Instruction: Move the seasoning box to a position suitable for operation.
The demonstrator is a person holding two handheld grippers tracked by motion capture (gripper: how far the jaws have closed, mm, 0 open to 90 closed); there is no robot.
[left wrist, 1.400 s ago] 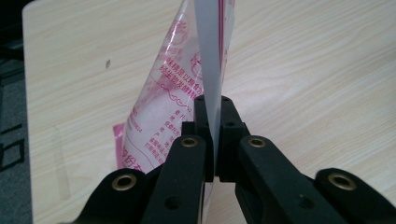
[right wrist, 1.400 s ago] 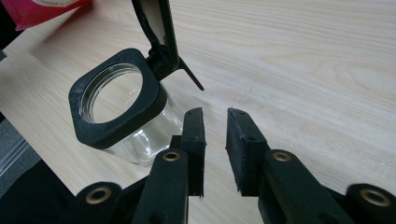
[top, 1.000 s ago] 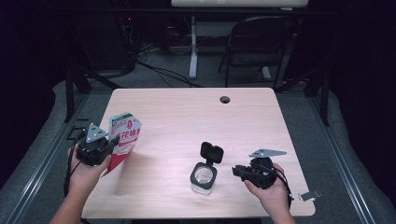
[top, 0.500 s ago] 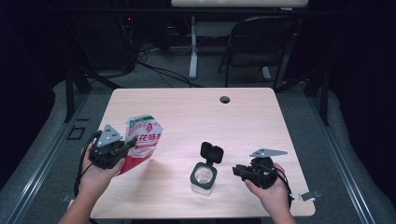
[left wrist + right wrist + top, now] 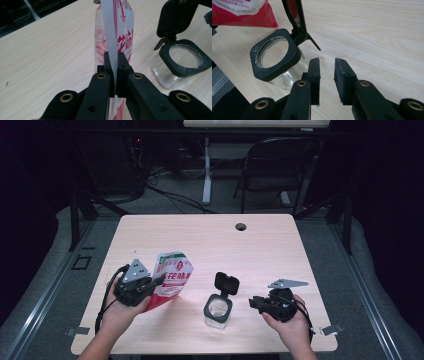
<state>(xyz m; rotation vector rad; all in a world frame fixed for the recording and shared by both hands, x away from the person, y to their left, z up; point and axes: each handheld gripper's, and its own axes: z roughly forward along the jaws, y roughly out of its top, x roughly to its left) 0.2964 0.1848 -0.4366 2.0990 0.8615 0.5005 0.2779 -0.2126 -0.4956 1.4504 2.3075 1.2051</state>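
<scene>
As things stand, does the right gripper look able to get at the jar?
Probably yes: the right gripper is open with nothing between its jaws, and bare table separates it from the jar.

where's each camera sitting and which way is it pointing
High view: above the person's edge of the table, looking forward and down; forearms, left gripper and right gripper show.
Left gripper view: rides the left gripper, looking along jaws shut on the red and white pouch.
Right gripper view: rides the right gripper, jaws apart on nothing, facing the tabletop beside the glass jar.
Shared: every view shows pouch and jar.
</scene>
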